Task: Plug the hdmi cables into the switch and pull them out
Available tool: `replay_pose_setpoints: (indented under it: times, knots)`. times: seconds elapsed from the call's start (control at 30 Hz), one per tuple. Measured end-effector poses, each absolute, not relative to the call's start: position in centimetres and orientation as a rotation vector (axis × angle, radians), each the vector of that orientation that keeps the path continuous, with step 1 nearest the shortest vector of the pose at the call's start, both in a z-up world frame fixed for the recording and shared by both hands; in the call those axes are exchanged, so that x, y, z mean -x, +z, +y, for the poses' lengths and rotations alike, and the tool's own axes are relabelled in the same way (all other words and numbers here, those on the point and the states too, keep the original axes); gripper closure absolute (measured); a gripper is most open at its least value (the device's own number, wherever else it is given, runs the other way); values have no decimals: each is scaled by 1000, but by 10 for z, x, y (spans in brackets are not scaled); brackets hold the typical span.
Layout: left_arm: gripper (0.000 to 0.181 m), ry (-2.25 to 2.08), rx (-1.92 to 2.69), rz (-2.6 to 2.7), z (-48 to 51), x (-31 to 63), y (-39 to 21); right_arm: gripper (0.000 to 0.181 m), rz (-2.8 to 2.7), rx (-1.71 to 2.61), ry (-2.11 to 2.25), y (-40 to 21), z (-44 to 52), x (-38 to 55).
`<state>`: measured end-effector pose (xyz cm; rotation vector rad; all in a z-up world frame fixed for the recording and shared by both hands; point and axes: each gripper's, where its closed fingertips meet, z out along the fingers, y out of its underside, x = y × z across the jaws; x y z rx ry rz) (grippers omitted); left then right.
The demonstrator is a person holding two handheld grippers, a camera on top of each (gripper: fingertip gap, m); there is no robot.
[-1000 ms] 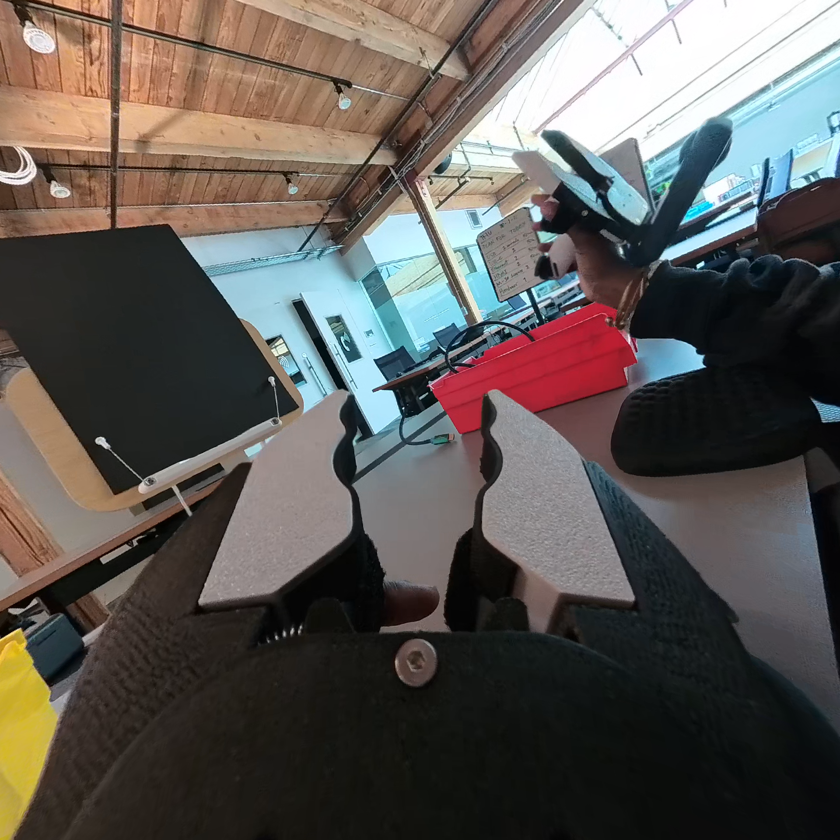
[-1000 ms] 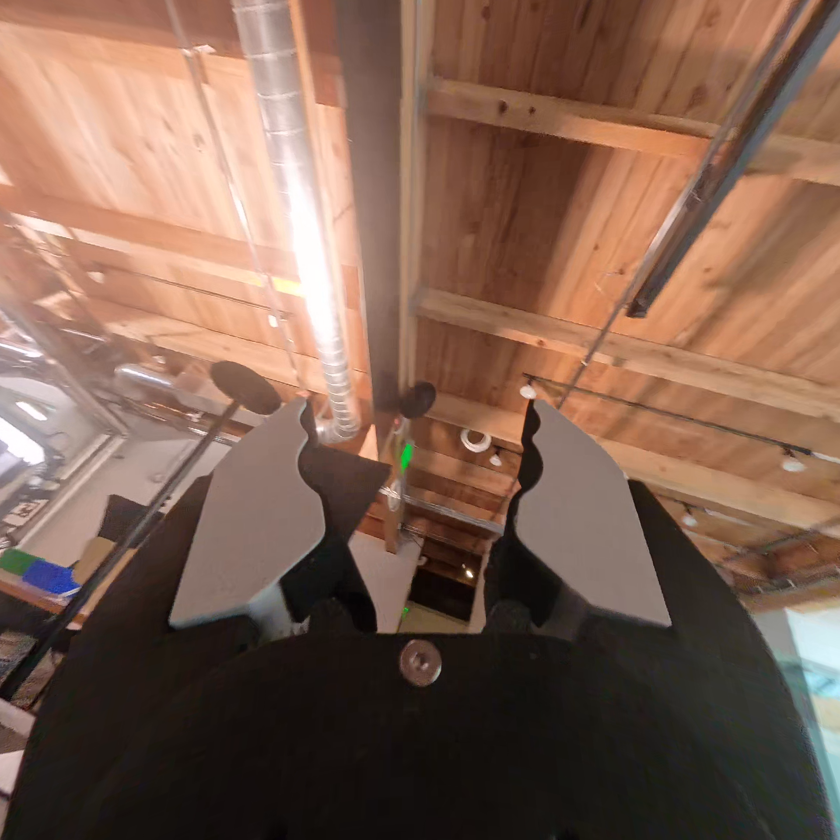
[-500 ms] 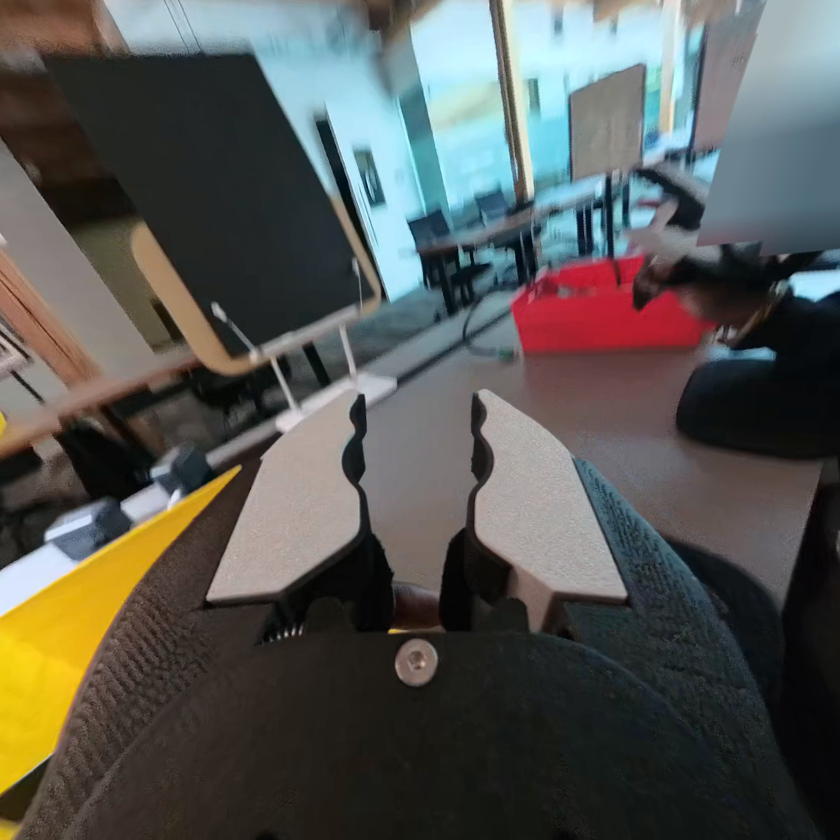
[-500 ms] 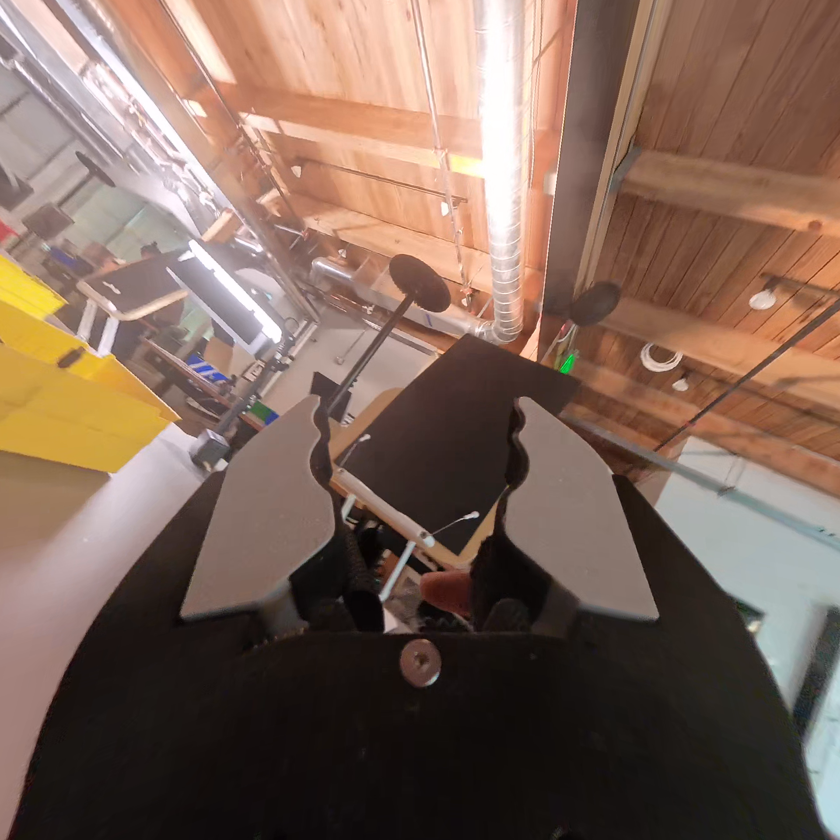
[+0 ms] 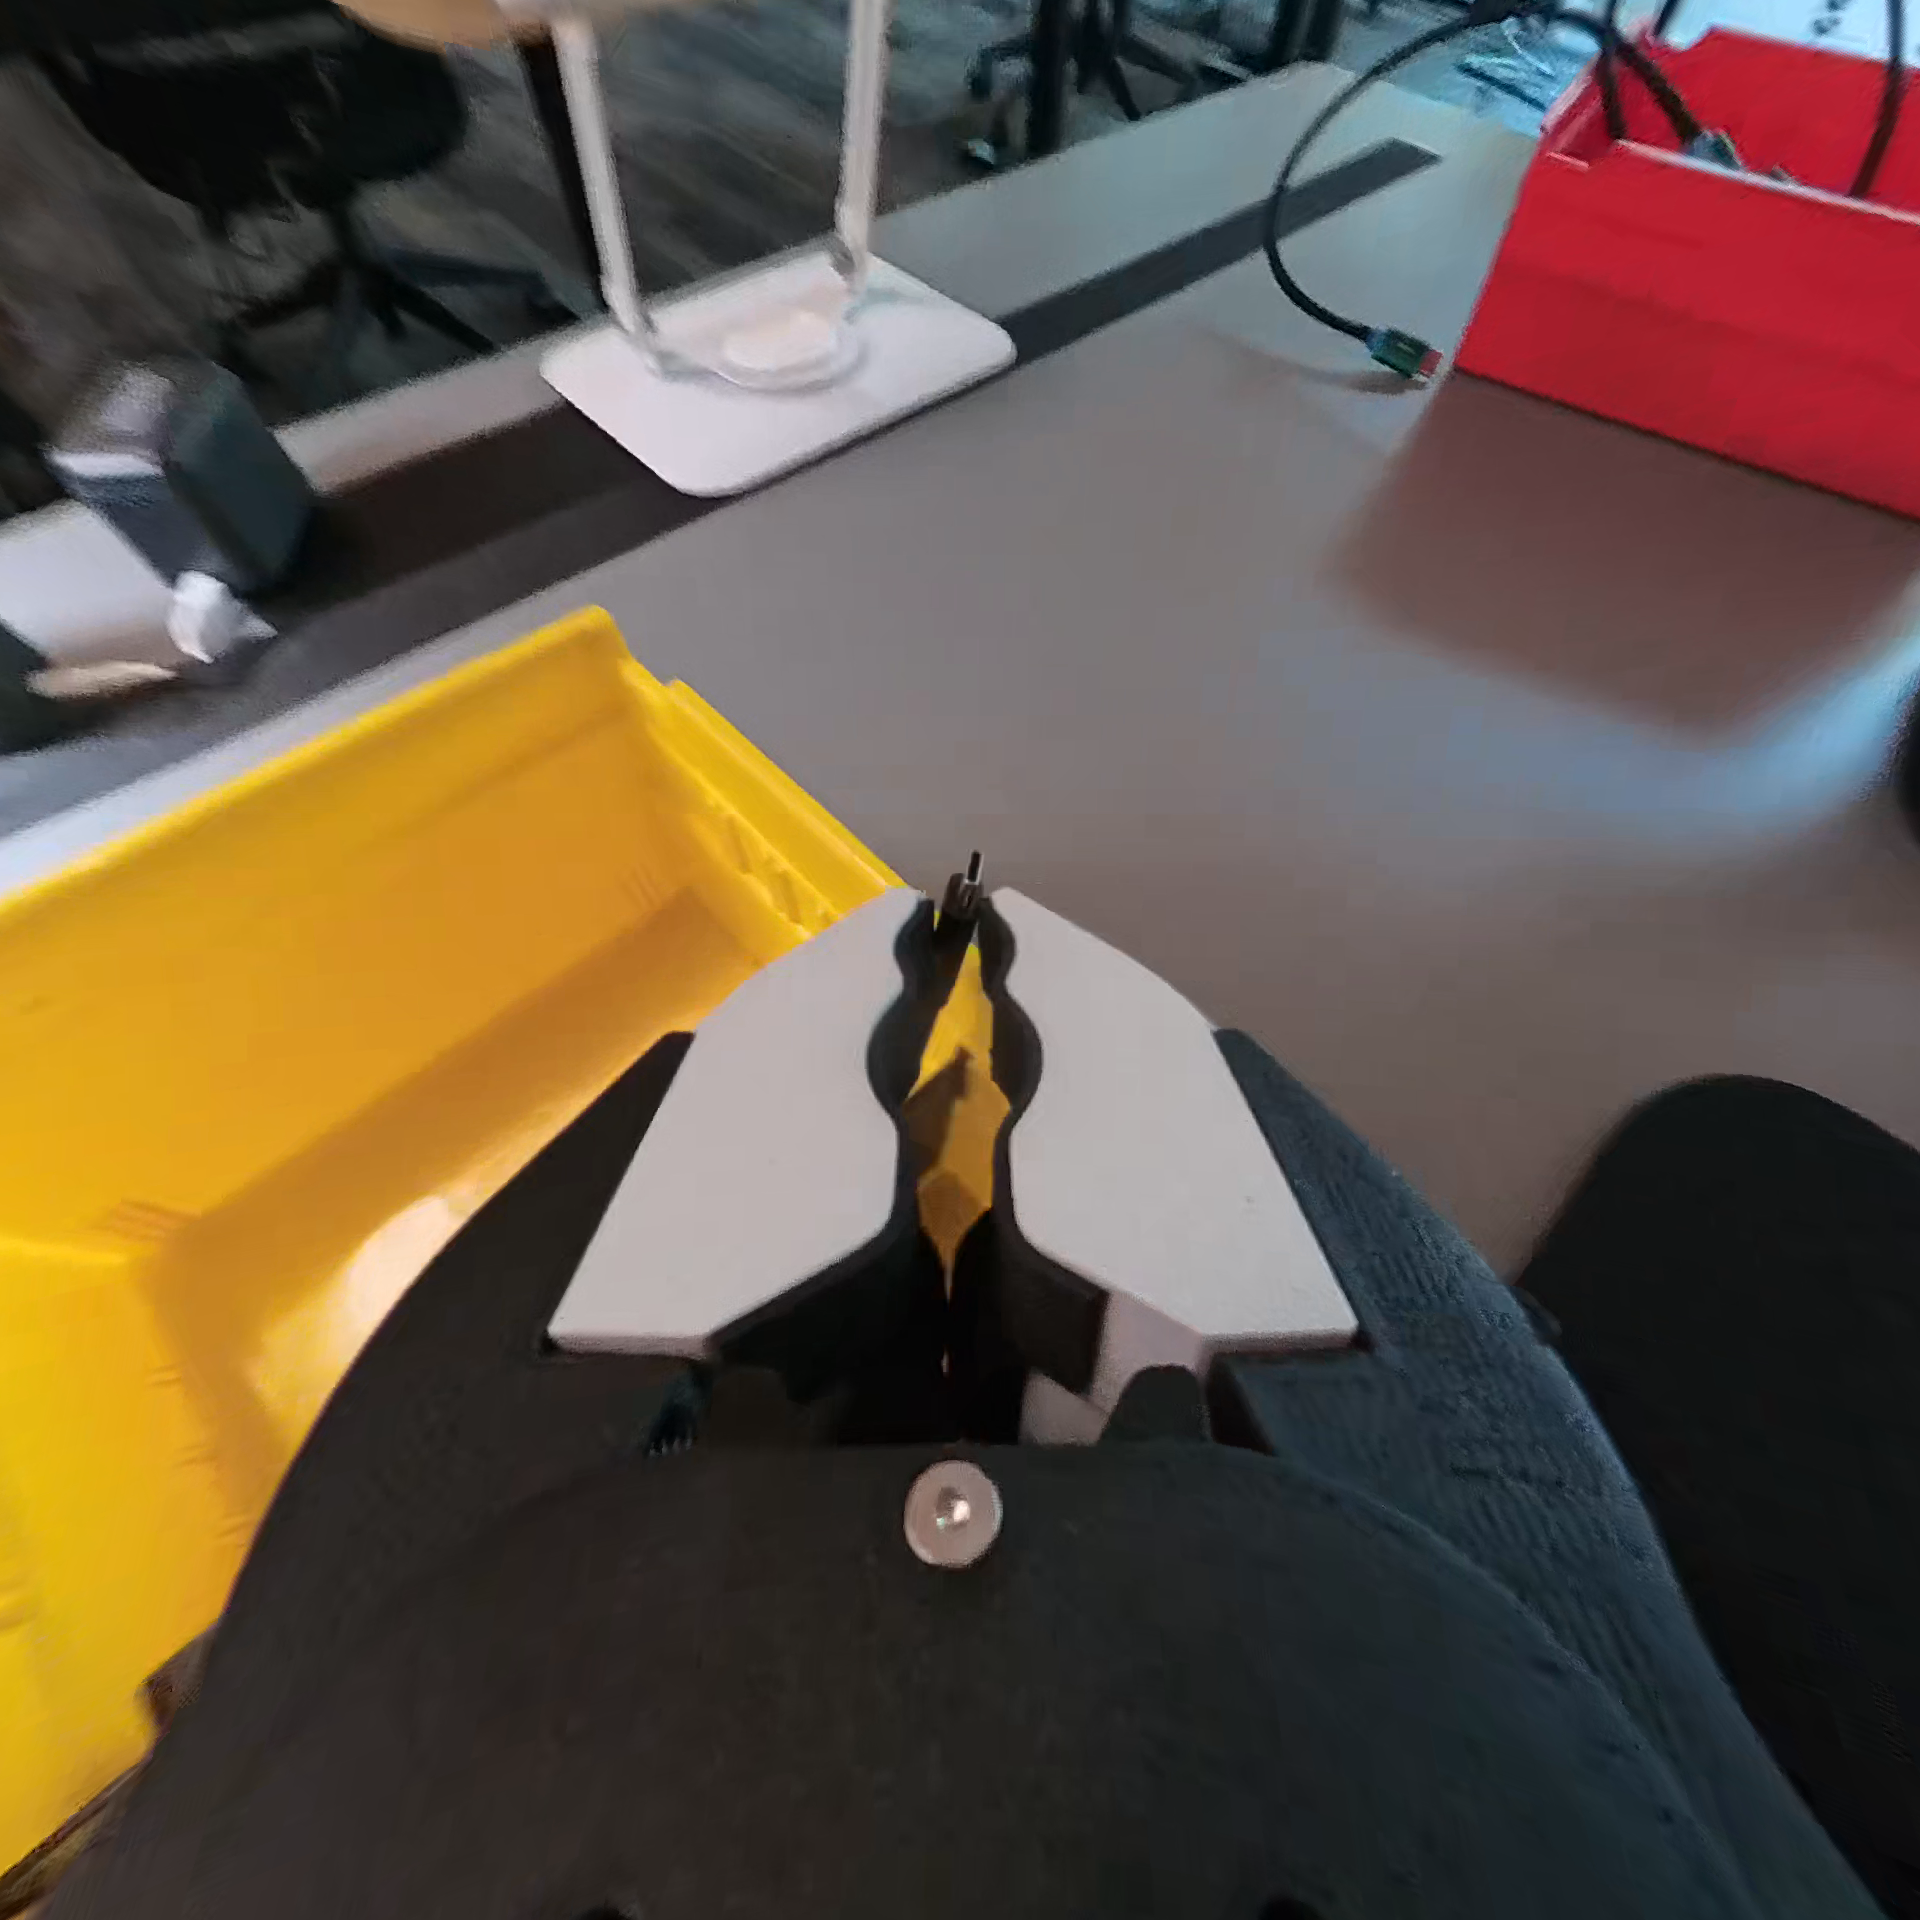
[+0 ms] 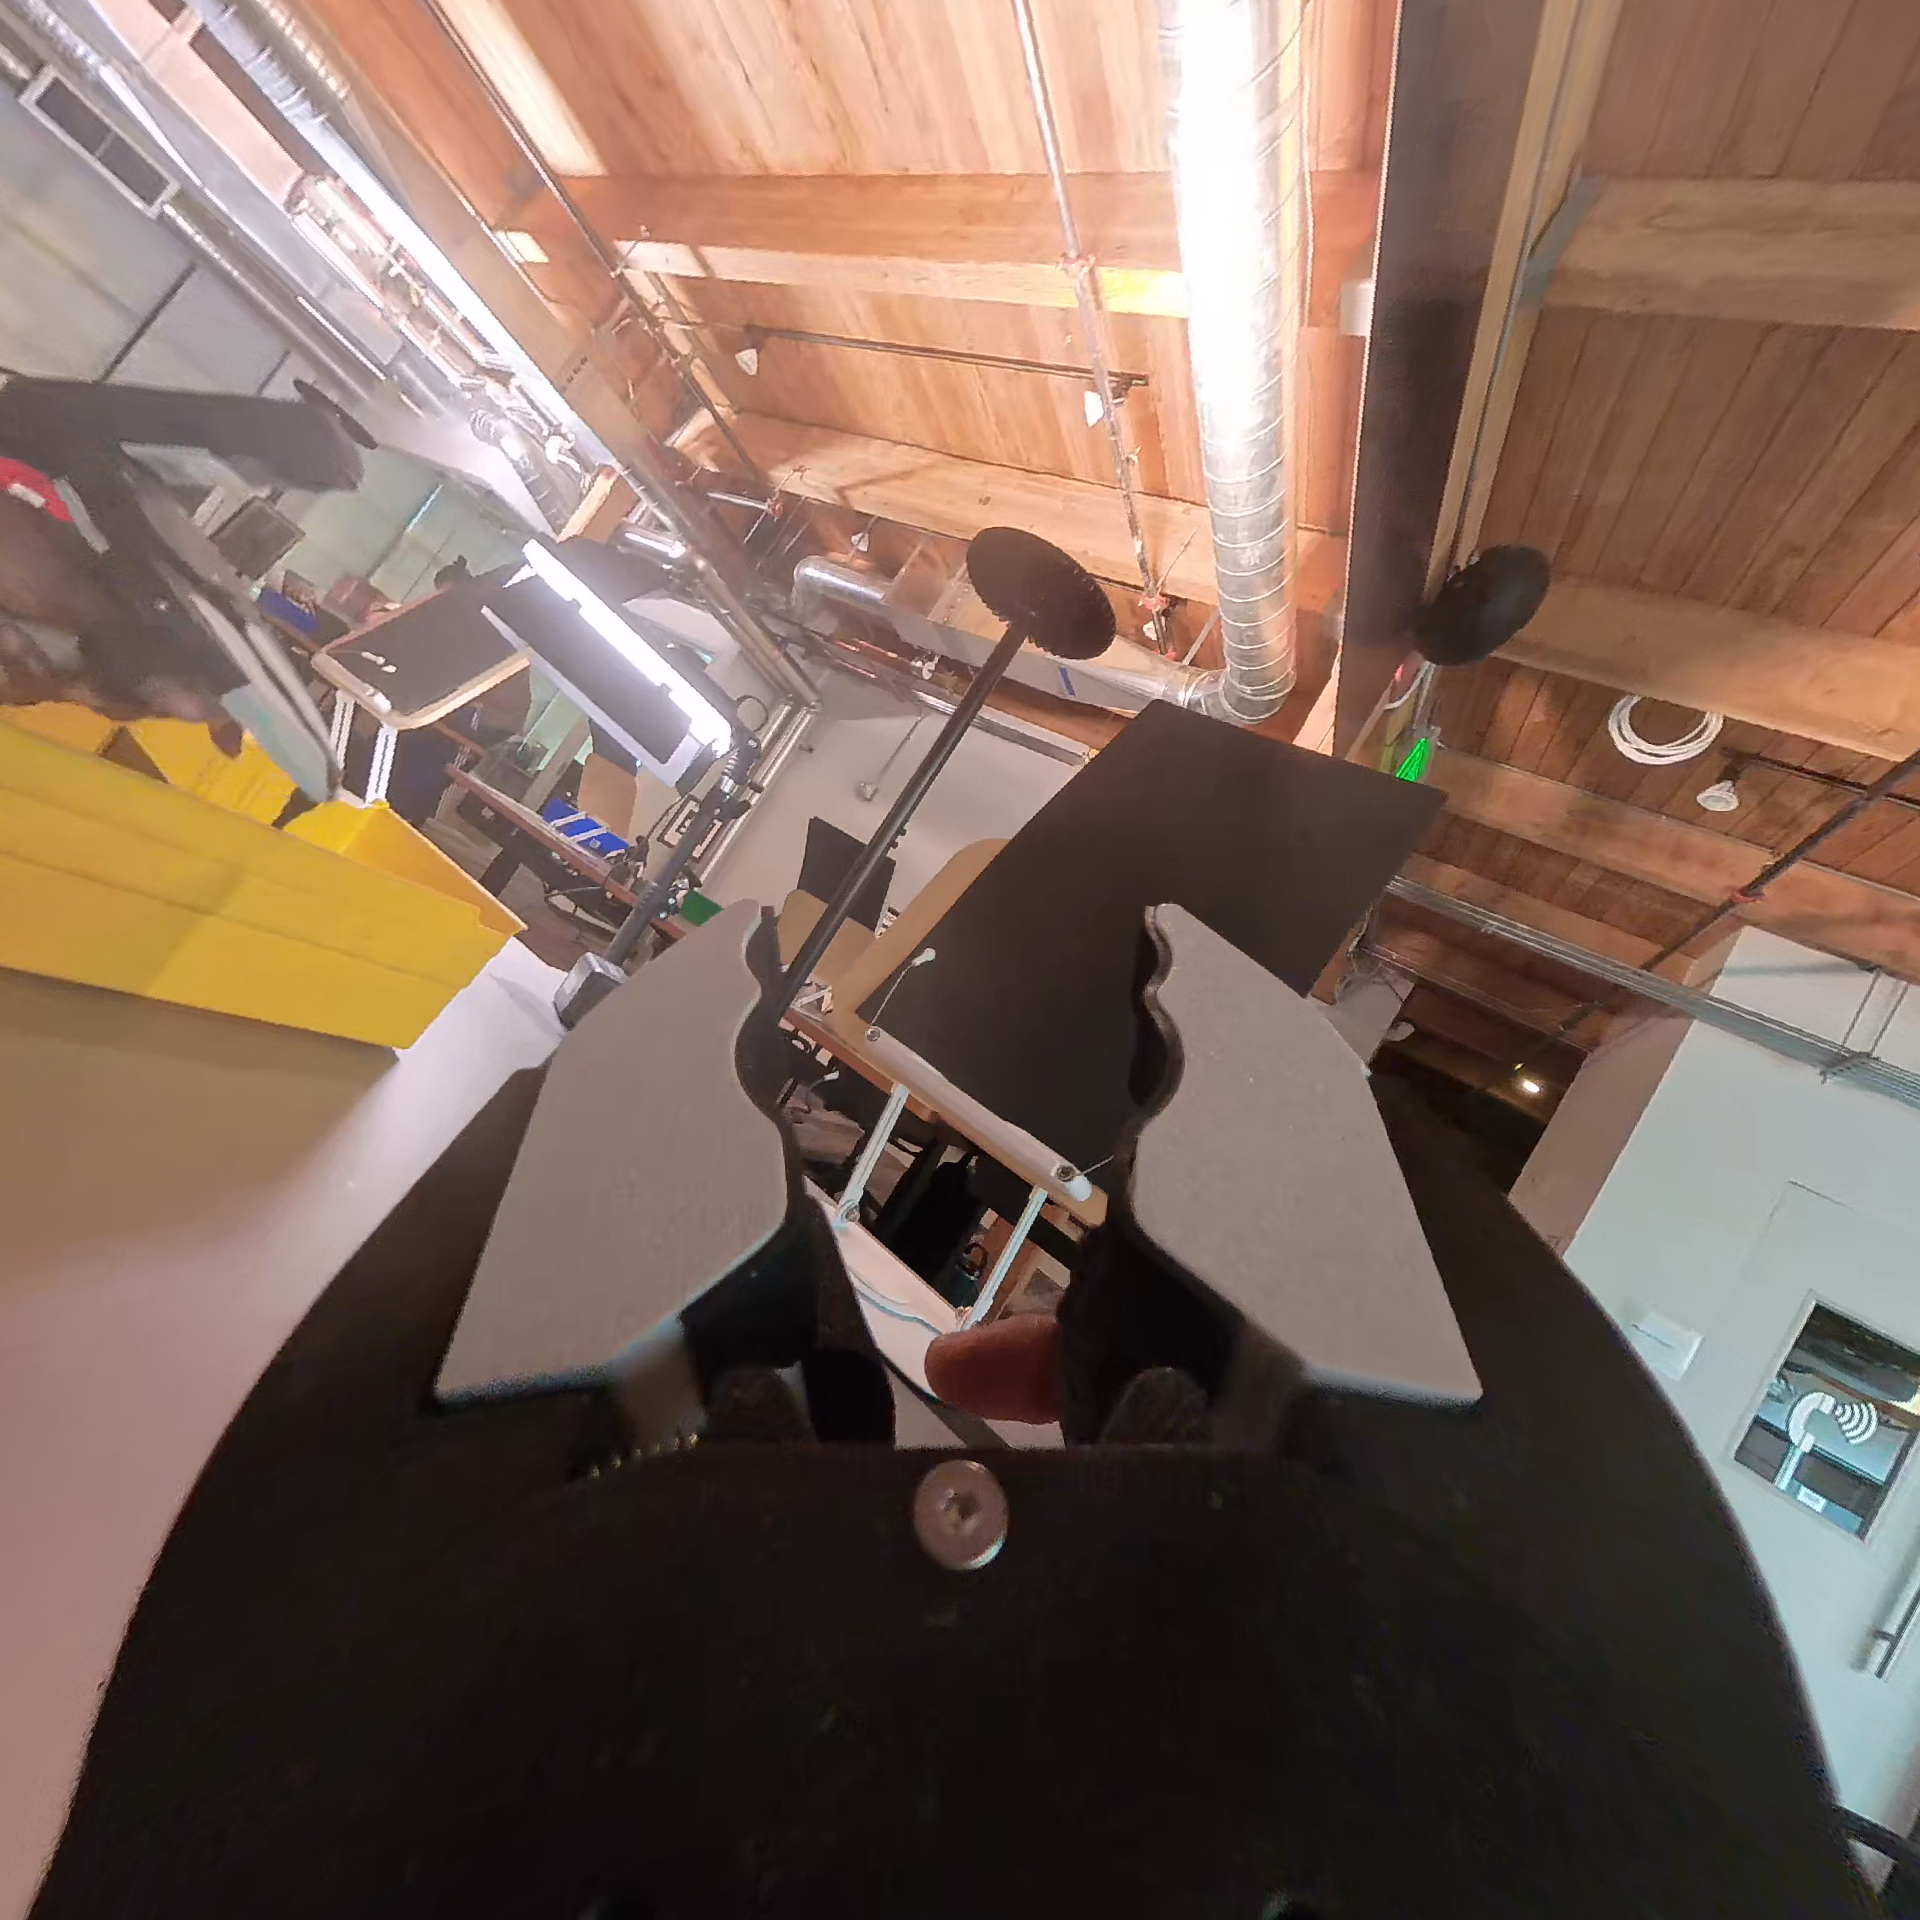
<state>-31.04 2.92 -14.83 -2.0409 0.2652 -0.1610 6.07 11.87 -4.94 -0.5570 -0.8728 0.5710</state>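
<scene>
My left gripper (image 5: 961, 912) is shut on a small black cable plug (image 5: 971, 881) that sticks out between the fingertips. It hangs over the near corner of a yellow bin (image 5: 364, 935). A second black cable (image 5: 1288, 208) runs out of a red bin (image 5: 1683, 312) and ends in a green-and-red plug (image 5: 1403, 353) on the table. My right gripper (image 6: 951, 935) is open and empty, tilted up toward the ceiling. In the right wrist view the left gripper (image 6: 218, 582) shows far left above the yellow bins (image 6: 208, 914). No switch is in view.
A white stand base (image 5: 779, 384) sits at the table's far edge, carrying a black board (image 6: 1174, 904). The grey table (image 5: 1143, 675) lies between the bins. A dark sleeve (image 5: 1745, 1299) is at the lower right. A light stand (image 6: 873, 831) rises beyond the table.
My left gripper tipped down over the yellow bin and closed from open onto the small plug. My right gripper swung down from the ceiling toward the room and stayed open.
</scene>
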Motion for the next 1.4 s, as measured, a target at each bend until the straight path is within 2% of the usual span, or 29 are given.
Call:
replay_pose_setpoints:
  times: [0.1,0.3,0.43,0.57,0.67,0.73,0.93,0.97,1.0,1.03,1.17,1.23,1.3,1.4]
  knots:
    - [175,-29,1904,214,27,329,-106,117,-897,559,586,-52,116,-56]
    - [175,262,1562,241,16,342,20,119,-912,605,719,-54,110,-50]
    - [176,303,1306,337,5,295,101,118,-954,658,812,-62,109,-42]
    - [175,219,1162,502,-2,207,137,110,-1013,714,992,-69,96,-32]
    - [175,154,1134,611,-2,142,131,96,-1053,725,1263,-66,66,-28]
    - [176,108,1117,664,-2,104,120,94,-1030,722,1366,-63,52,-26]
    - [174,-62,1014,698,-12,29,97,82,-1266,834,1377,-97,10,11]
    - [174,-89,981,689,-16,24,99,102,-1329,875,1318,-108,9,16]
    - [173,-116,949,679,-21,20,101,143,-1384,870,1249,-115,8,17]
    - [173,-146,923,668,-26,19,102,165,-1372,851,1197,-113,12,16]
    - [171,-211,900,622,-35,34,94,167,-1206,810,1223,-88,27,0]
    - [161,-189,999,602,-24,50,67,167,-1129,834,1074,-85,46,-4]
    - [144,-215,1207,603,-3,64,13,167,-1123,895,829,-94,67,-4]
    - [123,-515,1481,561,19,60,-81,167,-1152,976,650,-108,81,1]
